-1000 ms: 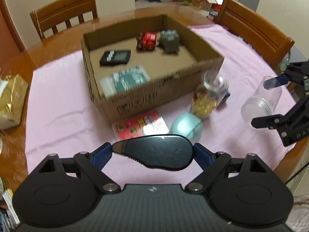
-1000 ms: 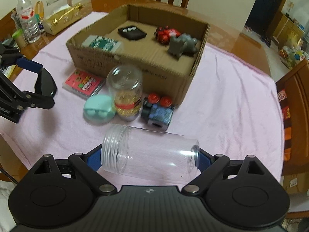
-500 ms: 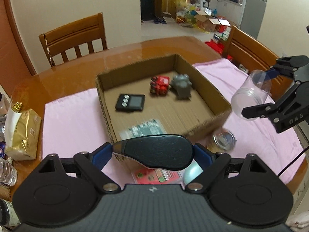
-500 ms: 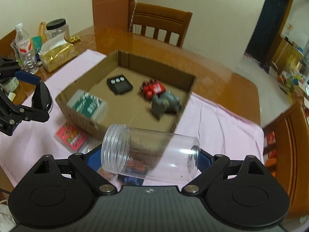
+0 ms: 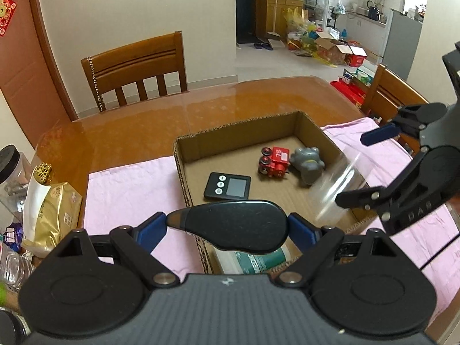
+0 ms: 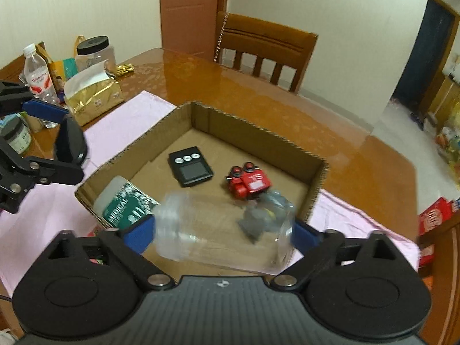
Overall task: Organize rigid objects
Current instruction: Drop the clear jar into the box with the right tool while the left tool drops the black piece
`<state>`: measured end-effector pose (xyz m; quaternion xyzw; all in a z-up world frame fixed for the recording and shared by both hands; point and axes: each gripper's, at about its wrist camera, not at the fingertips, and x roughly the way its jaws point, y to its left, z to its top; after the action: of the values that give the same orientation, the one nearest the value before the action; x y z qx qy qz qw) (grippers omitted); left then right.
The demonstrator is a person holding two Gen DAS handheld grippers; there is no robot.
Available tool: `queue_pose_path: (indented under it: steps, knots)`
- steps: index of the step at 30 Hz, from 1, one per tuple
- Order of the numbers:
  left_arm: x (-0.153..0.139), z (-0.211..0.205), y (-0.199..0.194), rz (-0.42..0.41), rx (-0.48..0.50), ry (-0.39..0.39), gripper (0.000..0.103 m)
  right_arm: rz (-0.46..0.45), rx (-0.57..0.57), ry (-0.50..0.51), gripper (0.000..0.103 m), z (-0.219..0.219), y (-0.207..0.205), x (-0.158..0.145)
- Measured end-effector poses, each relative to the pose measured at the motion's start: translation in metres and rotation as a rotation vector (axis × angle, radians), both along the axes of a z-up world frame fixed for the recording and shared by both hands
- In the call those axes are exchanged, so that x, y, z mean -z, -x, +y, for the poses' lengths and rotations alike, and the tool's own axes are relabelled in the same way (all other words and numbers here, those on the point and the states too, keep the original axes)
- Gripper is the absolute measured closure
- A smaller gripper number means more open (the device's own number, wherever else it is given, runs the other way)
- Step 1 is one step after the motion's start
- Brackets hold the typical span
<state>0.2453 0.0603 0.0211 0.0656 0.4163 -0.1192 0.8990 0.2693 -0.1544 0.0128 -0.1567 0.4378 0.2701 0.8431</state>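
Note:
My left gripper [image 5: 227,225] is shut on a black oval object [image 5: 233,227], held above the near wall of an open cardboard box [image 5: 184,169]. My right gripper [image 6: 224,233] is shut on a clear plastic jar [image 6: 221,230], lying sideways and blurred, over the box's near right part; it also shows in the left wrist view [image 5: 336,195]. Inside the box lie a black timer [image 6: 189,166], a red toy car [image 6: 248,182], a grey toy [image 5: 307,165] and a green-labelled packet [image 6: 126,205].
The box sits on a pink cloth [image 5: 126,189] on a wooden table [image 5: 230,97]. A gold bag [image 6: 92,97], bottles and jars [image 6: 93,51] stand at the left edge. Wooden chairs [image 5: 135,69] stand behind and to the right.
Both grippers have risen and moved forward over the box with their objects. The right gripper with the jar has swung in from the right to above the box's near right corner.

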Motion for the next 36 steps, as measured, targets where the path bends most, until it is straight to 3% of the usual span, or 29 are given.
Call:
queue_pose_path:
  steps: [8, 16, 36]
  knots:
    - [0.004, -0.005, -0.023, 0.003, 0.008, 0.004, 0.014, 0.023, 0.027, -0.022, 0.000, -0.001, 0.003, 0.002]
    - [0.011, -0.011, -0.048, 0.025, 0.011, 0.016, 0.014, 0.031, 0.132, -0.032, 0.000, -0.018, 0.009, -0.008]
    - [0.061, -0.026, -0.087, 0.095, -0.011, -0.018, 0.013, 0.028, 0.349, -0.081, 0.000, -0.041, 0.038, -0.021]
